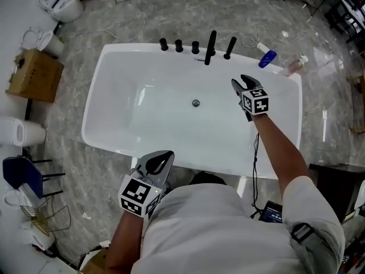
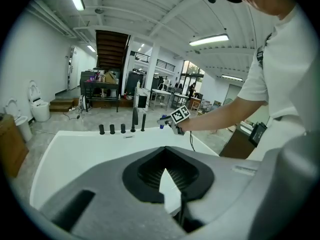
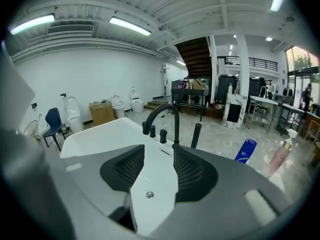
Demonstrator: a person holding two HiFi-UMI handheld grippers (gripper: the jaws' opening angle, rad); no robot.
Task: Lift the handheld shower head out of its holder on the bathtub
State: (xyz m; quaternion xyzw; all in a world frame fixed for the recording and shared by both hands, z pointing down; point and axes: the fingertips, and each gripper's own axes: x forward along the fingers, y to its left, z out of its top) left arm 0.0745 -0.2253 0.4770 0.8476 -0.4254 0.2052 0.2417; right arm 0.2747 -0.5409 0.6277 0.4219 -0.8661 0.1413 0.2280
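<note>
Head view showed a grey, veined marble floor [image 1: 85, 170] with a glossy surface. On it stood a big white rectangular bathtub [image 1: 142, 79] with smooth, shiny walls and rounded corners. The person leaned over its near rim with one grey plastic gripper in each hand.

The right gripper [image 1: 242, 83] hung over the right part of the basin with its jaws spread. In the right gripper view [image 3: 159, 151] nothing lay between the ribbed black pads, and only the white tub floor showed through the gap. The left gripper [image 1: 165, 156] hovered at the near rim, well away from the fittings. Its tips were pressed together and empty, and the left gripper view [image 2: 165, 153] showed only a thin white wedge between the hollow pads.

A matte black curved faucet spout [image 1: 210, 47] rose from the middle of the far rim. Just right of it the slim black cylindrical handheld shower head [image 1: 230, 48] stood slightly tilted in its holder. It lay beyond the right gripper's tips and slightly left of them, apart from them. In the right gripper view it [image 3: 196, 135] rose just beyond the right jaw, untouched.

Three short black round knobs [image 1: 179, 45] lined the rim left of the spout. The small round metal drain [image 1: 195, 103] sat in the tub floor.
</note>
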